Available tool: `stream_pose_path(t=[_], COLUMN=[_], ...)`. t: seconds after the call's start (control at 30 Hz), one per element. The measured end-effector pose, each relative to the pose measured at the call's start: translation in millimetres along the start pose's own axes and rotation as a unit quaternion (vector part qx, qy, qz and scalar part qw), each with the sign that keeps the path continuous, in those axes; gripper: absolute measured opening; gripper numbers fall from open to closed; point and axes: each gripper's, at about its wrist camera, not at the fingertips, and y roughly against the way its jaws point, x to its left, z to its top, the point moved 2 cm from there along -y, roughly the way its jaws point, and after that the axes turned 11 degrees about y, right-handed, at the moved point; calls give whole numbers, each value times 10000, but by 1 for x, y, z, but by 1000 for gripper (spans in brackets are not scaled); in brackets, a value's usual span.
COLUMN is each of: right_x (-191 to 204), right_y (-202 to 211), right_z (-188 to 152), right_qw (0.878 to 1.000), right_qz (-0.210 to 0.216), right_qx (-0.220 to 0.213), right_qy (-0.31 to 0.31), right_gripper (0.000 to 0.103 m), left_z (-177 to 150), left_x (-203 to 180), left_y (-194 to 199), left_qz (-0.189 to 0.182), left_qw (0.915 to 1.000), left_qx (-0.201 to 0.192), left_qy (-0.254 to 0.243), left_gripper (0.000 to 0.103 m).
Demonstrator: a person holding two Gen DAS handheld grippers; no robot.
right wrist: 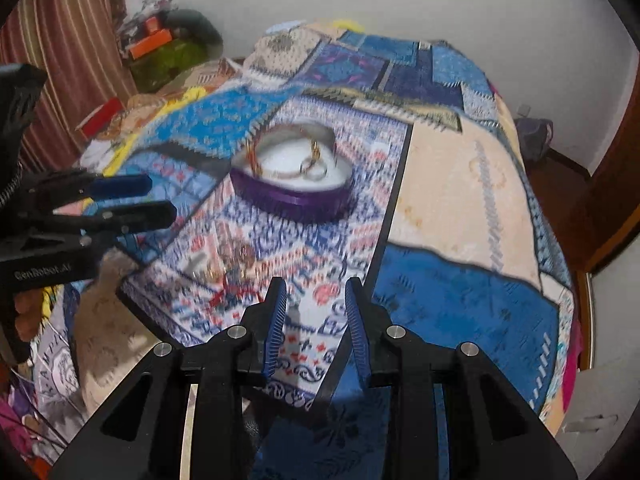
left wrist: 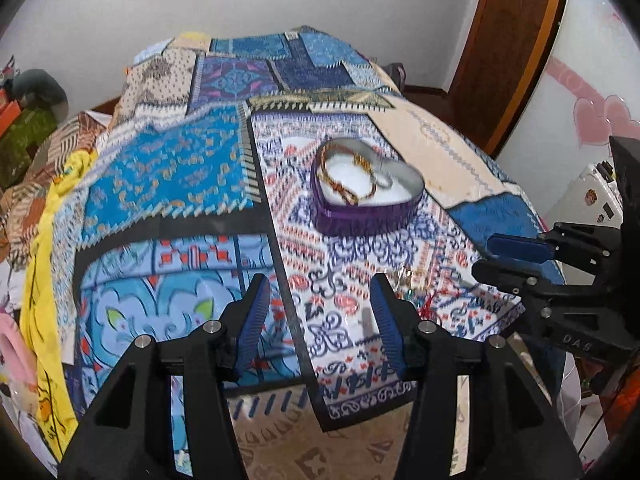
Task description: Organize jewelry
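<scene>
A purple heart-shaped tin (left wrist: 360, 220) (right wrist: 296, 202) with a white lining stands open on the patterned bedspread. Inside it lie a gold-and-brown bracelet (left wrist: 348, 190) and a pale bangle (right wrist: 314, 172). A small blurred heap of loose jewelry (left wrist: 408, 280) (right wrist: 236, 268) lies on the cloth nearer to me than the tin. My left gripper (left wrist: 319, 284) (right wrist: 160, 199) hovers open just left of that heap, with nothing between its blue pads. My right gripper (right wrist: 316, 286) (left wrist: 486, 258) hovers to the heap's right, jaws narrowly apart and holding nothing.
The patchwork bedspread (left wrist: 168, 168) covers the whole bed; its near edge drops off below the grippers. A yellow cloth (left wrist: 44, 280) lies along the left side. Boxes and clutter (right wrist: 160, 48) sit by a striped curtain (right wrist: 60, 40). A wooden door (left wrist: 516, 40) stands at right.
</scene>
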Motion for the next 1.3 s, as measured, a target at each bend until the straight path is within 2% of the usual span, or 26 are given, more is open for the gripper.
stream_pose_path(t=[0.17, 0.4, 0.47, 0.57, 0.8, 1.03, 1.13, 1.27, 1.3], right_x=[8, 13, 14, 14, 9, 1, -3, -8, -9], right_y=[-10, -14, -14, -16, -16, -13, -11, -9, -9], right_z=[-7, -5, -5, -5, -4, -3, -5, -6, -6], right_qw=[9997, 9989, 9989, 9990, 9997, 9997, 9996, 9996, 9995], right_qz=[-32, -35, -9, 129, 180, 103, 91, 69, 69], right_qx=[149, 97, 69, 27, -92, -206, -219, -232, -235], right_qy=[215, 447, 456, 436, 163, -77, -128, -174, -185], right_gripper=[28, 27, 24, 10, 8, 8, 8, 8, 8], left_z=[-11, -10, -9, -9, -7, 0, 1, 0, -1], left_x=[2, -3, -5, -11, -25, -34, -36, -38, -39], left_y=[-12, -16, -16, -18, -29, -40, -43, -46, -47], left_qz=[-52, -314, -376, -524, -653, -622, -650, -703, -678], left_qw=[9997, 9991, 9989, 9982, 9971, 9970, 9969, 9964, 9965], left_qx=[219, 262, 263, 278, 374, 397, 373, 419, 408], left_qy=[34, 60, 36, 4, -140, -237, -236, -239, -264], left_gripper=[51, 51, 51, 51, 51, 51, 43, 28, 28])
